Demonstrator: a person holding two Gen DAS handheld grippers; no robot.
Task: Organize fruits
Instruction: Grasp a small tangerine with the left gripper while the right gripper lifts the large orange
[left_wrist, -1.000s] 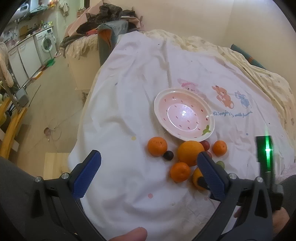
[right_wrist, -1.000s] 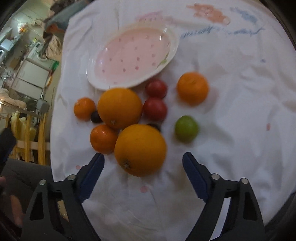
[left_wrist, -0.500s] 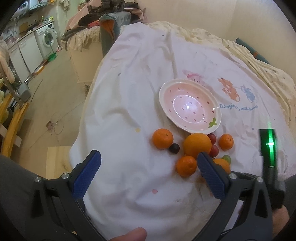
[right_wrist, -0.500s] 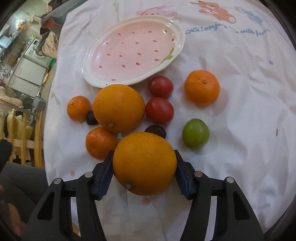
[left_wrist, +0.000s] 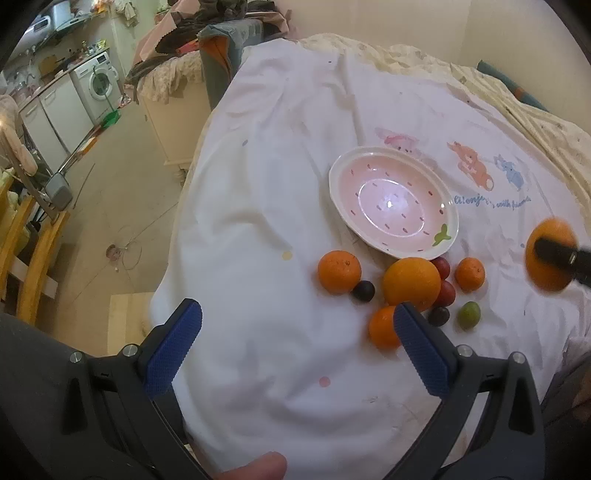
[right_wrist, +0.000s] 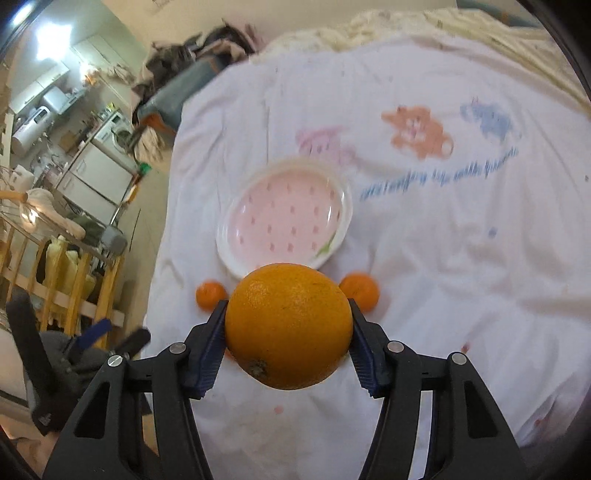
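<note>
We held a large orange (right_wrist: 288, 326) clamped between the blue pads (right_wrist: 207, 354) of the right gripper (right_wrist: 288, 343), raised clear of the white printed cloth (left_wrist: 288, 177). In the left wrist view this orange (left_wrist: 548, 254) appeared at the right edge, well apart from the other fruit. The pink dotted plate (left_wrist: 441, 243) lay on the cloth with nothing in it. Just beside its near rim lay a second large orange (left_wrist: 410, 282), three mandarins (left_wrist: 339, 271), two red tomatoes (left_wrist: 447, 291), two dark plums (left_wrist: 363, 291) and one green fruit (left_wrist: 469, 314). We kept the left gripper (left_wrist: 295, 347) low over the cloth, its jaws wide apart and holding nothing.
</note>
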